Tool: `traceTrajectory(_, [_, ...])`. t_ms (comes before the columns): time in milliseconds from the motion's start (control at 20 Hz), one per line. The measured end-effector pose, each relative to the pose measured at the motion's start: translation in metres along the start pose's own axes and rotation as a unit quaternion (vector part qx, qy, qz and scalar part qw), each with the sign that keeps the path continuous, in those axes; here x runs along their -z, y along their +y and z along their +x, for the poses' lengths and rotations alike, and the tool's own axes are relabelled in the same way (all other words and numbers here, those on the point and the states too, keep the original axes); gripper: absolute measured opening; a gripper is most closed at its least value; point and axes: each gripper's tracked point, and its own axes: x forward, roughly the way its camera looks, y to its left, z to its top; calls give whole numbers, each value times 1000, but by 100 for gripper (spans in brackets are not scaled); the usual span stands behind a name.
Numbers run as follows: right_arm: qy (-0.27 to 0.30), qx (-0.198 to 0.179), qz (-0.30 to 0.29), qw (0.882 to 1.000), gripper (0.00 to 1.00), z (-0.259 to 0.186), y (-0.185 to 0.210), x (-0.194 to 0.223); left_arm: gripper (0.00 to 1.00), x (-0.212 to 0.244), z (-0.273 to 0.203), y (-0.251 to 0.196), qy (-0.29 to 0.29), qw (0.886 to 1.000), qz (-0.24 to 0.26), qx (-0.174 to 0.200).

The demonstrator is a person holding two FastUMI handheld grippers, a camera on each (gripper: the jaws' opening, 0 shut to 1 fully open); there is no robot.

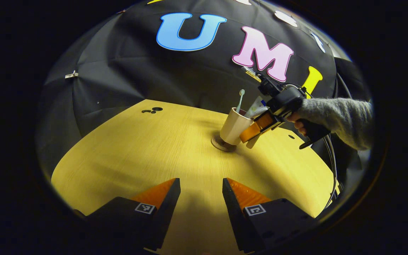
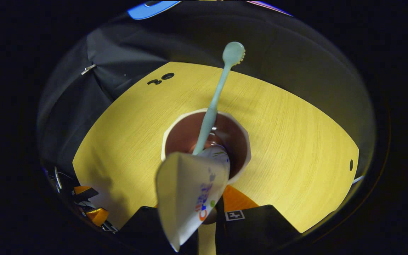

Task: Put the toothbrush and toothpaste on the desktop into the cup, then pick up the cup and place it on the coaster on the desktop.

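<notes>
Leaning in tilted beige cup (image 1: 233, 126): toothbrush (image 1: 240, 100) w/ toothpaste (image 1: 255, 107).

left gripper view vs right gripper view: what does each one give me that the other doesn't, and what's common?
Left gripper view: the coaster under the tilted cup, the right gripper with its jaws at the cup's wall, and the hand in a grey sleeve holding it.

Right gripper view: a look down into the cup's dark interior and the toothpaste tube's flat end up close.

Both: cup, toothbrush and toothpaste standing inside it, the wooden desktop, and the left gripper, its jaws apart and holding nothing.
</notes>
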Motion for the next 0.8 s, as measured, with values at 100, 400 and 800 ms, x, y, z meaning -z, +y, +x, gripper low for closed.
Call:
traceTrajectory(100, [10,-1,-4,1000,27,9,4,-2,77,0,0,4,0,1000,-5,-2])
traceTrajectory(400, [33,7,-19,999,28,23,6,2,77,1,1,9,0,1000,-10,-5])
traceTrajectory(800, [38,3,-17,999,32,22,4,1,77,1,3,10,1,1000,-14,-5])
